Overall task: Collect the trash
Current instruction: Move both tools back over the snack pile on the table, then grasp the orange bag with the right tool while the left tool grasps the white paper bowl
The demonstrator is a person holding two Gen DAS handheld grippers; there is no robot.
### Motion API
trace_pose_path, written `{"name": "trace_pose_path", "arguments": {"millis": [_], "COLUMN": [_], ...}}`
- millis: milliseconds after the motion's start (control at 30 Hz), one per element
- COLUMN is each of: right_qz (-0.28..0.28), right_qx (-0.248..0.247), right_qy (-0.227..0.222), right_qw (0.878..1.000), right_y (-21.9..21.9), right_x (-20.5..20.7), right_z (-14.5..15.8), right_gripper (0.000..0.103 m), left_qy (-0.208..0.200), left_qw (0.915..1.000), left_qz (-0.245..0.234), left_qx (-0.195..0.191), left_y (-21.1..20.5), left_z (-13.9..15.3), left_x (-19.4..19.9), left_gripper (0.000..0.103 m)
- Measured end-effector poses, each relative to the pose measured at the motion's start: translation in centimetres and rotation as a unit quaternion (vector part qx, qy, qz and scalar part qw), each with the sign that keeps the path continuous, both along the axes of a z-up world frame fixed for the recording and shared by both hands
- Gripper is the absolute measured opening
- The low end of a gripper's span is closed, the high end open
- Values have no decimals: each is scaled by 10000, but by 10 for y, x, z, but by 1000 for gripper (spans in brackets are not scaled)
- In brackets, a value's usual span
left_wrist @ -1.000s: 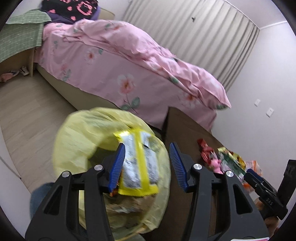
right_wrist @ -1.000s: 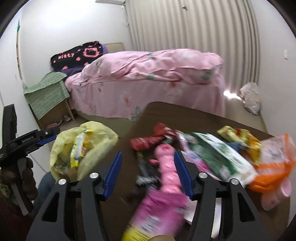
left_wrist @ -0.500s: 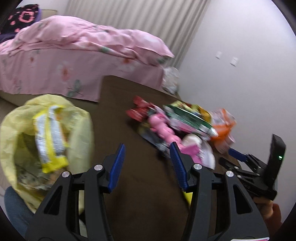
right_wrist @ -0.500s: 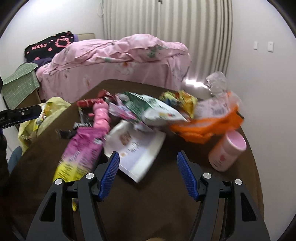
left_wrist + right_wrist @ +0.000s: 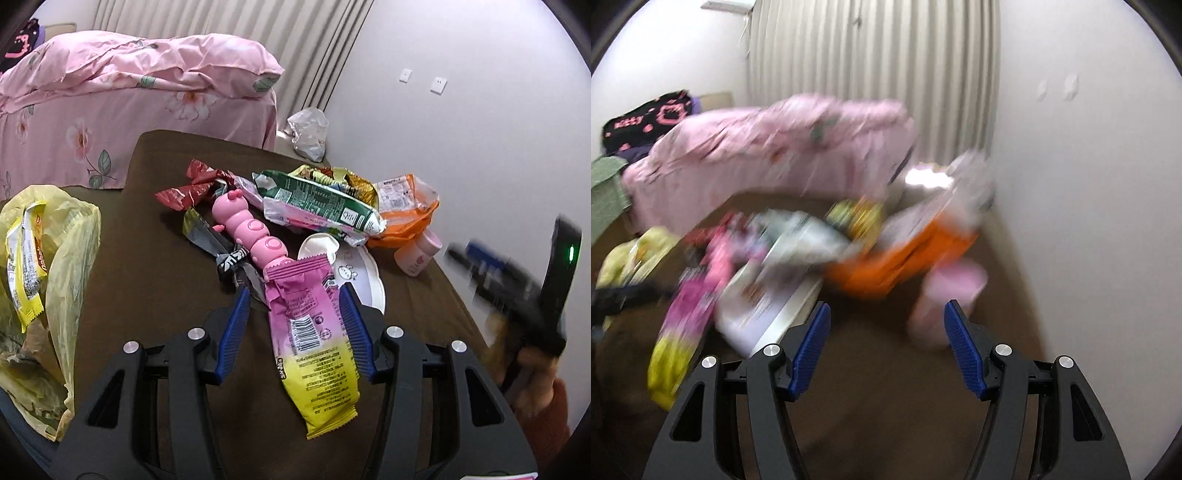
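A pile of trash lies on the brown table [image 5: 166,295]: a pink and yellow wrapper [image 5: 310,332], a green wrapper [image 5: 321,203], a red wrapper [image 5: 188,188], an orange bag [image 5: 406,218]. My left gripper [image 5: 293,328] is open and low over the table. The pink and yellow wrapper lies flat between its blue pads, which do not press on it. A yellow trash bag [image 5: 62,251] with wrappers in it hangs at the table's left edge. My right gripper [image 5: 886,332] is open and holds nothing, in a blurred view, with a pink bottle [image 5: 945,295] just ahead of it.
A pink caterpillar toy [image 5: 247,229] and a white lid [image 5: 362,277] lie among the wrappers. A bed [image 5: 110,92] with pink covers stands behind the table, and a white plastic bag [image 5: 308,129] sits on the floor by the curtain. The wall is close on the right.
My left gripper swung from over the yellow bag to the table, ending astride the pink and yellow wrapper. My right gripper swung right across the pile toward the pink bottle.
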State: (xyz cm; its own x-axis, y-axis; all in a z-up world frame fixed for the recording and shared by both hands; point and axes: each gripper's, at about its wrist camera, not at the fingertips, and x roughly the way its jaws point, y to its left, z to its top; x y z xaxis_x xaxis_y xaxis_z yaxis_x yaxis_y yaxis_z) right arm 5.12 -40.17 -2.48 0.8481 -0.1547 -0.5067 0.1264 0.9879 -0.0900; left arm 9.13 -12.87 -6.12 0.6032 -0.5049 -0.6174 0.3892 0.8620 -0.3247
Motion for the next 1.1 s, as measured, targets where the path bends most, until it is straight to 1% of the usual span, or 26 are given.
{"name": "trace_pose_path", "arguments": {"millis": [67, 100, 167, 200, 233, 267, 333, 367, 400, 433, 467, 500, 600, 733, 800, 867, 1033, 1100], "right_qz": [-87, -87, -115, -207, -254, -251, -132, -87, 15, 52, 117, 173, 297, 308, 224, 148, 45, -4], "right_qx": [142, 463, 902, 1147, 1234, 1340, 1588, 1607, 1543, 1475, 1382, 1347, 1047, 827, 664, 605, 847, 883], "right_qy": [-70, -16, 72, 179, 221, 282, 538, 602, 651, 666, 650, 621, 400, 195, 86, 9, 21, 3], "right_qw": [9998, 9989, 9958, 9930, 9918, 9903, 9858, 9851, 9859, 9868, 9882, 9888, 9933, 9959, 9975, 9981, 9964, 9961], "right_y": [-20, -35, -53, -64, -67, -71, -71, -68, -62, -58, -52, -49, -37, -32, -30, -33, -39, -41], "right_x": [19, 37, 61, 78, 86, 94, 107, 110, 109, 107, 102, 98, 77, 48, 29, 11, -33, -48], "right_z": [11, 14, 13, 9, 6, 2, -10, -13, -16, -17, -16, -15, -3, 13, 20, 22, 13, 9], "right_gripper": [60, 60, 60, 60, 60, 60, 59, 56, 49, 46, 38, 33, 30, 29, 29, 29, 29, 29], "left_qy": [-53, -59, -68, -73, -77, -77, -70, -62, -45, -18, 26, 54, 147, 169, 155, 149, 126, 0], "left_qw": [10000, 9999, 9999, 9999, 9999, 9998, 9996, 9995, 9994, 9992, 9990, 9989, 9986, 9986, 9988, 9991, 9999, 9997], "left_qz": [65, 82, 108, 122, 149, 177, 252, 304, 352, 393, 443, 468, 510, 489, 451, 396, 60, -235], "left_qx": [-9, -18, 5, 20, 38, 53, 66, 58, 42, 18, -18, -37, -75, -84, -79, -59, -53, 24], "left_y": [3, 4, 7, 8, 10, 12, 19, 23, 26, 30, 33, 35, 38, 39, 39, 36, 20, 4], "left_z": [3, 4, 6, 6, 7, 7, 7, 7, 6, 5, 4, 3, -2, -4, -3, -2, 5, 12], "left_x": [0, 0, -1, -1, -1, -2, -2, -2, -1, 0, 1, 1, 3, 1, -1, -2, -10, -14], "left_gripper": [48, 48, 48, 48, 48, 48, 48, 48, 48, 48, 48, 48, 48, 48, 48, 48, 48, 48]}}
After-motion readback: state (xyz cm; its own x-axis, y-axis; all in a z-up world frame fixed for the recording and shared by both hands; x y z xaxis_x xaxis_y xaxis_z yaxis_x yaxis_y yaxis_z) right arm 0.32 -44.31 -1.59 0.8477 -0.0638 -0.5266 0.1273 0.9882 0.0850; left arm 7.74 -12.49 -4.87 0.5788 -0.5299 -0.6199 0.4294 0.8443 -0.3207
